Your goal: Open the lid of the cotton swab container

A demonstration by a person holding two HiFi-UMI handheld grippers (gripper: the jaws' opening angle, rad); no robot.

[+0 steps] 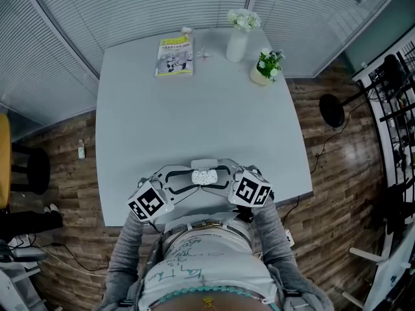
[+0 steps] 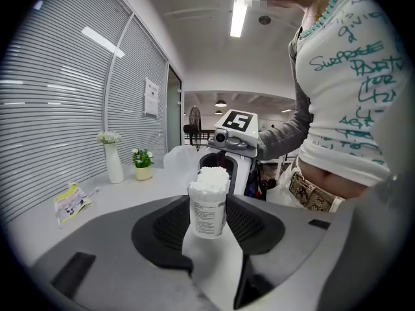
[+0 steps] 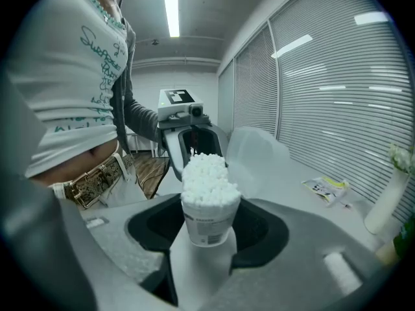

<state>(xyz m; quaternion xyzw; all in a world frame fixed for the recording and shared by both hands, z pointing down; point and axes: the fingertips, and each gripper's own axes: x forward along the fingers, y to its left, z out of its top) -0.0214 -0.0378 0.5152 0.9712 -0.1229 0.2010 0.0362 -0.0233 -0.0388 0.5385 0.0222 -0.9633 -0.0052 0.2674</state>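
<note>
The cotton swab container (image 1: 204, 177) stands near the table's front edge, right in front of the person. It is a small white labelled cup (image 2: 208, 214) packed with white swabs (image 3: 206, 177). Its clear lid (image 3: 257, 155) is flipped open and hangs at the far side (image 1: 205, 163). My left gripper (image 1: 189, 181) comes in from the left and is shut on the cup's body (image 3: 208, 222). Opposite it, my right gripper (image 1: 220, 181) stands with its jaws wide on either side of the cup, and I see no pad pressing on it.
On the grey table (image 1: 142, 128) a yellow booklet (image 1: 174, 55), a white vase with flowers (image 1: 237, 41) and a small potted plant (image 1: 264, 67) line the far edge. The person's torso is close behind both grippers. A floor fan (image 1: 332, 109) stands off to the right.
</note>
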